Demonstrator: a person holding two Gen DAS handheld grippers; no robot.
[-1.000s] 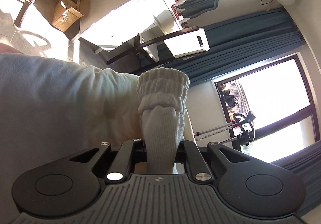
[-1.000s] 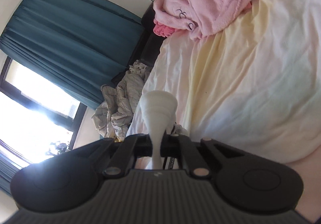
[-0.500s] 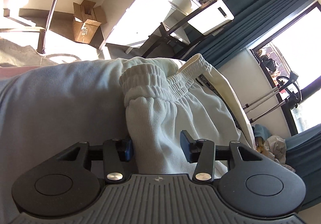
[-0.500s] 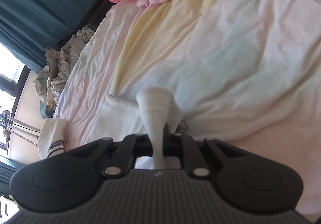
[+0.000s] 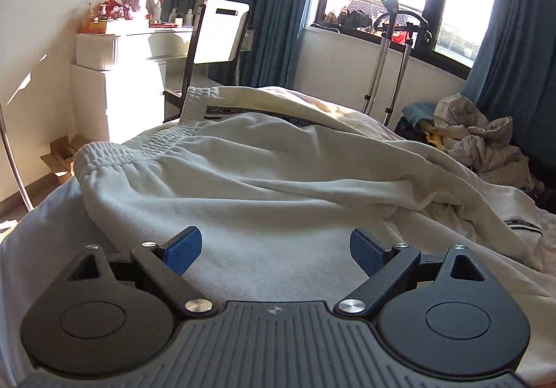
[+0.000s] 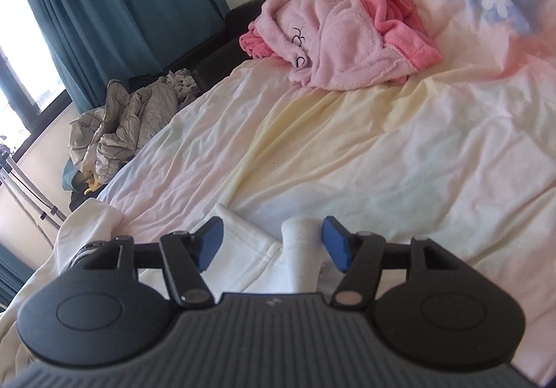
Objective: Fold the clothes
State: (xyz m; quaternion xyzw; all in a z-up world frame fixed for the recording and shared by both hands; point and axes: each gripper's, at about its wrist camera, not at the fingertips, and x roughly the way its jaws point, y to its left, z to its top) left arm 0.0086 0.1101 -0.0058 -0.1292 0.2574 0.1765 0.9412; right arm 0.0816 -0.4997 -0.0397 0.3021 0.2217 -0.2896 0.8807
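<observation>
Across the bed [image 6: 399,151], both grippers' fingers [image 5: 182,245] gape over cream trousers [image 5: 278,186], hems seemingly hidden.

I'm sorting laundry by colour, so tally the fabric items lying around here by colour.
White or cream: 1, the sweatpants in front of the open left tool and right tool
Pink: 1, the fleece robe
Grey: 1, the quilted jacket
Total: 3
</observation>
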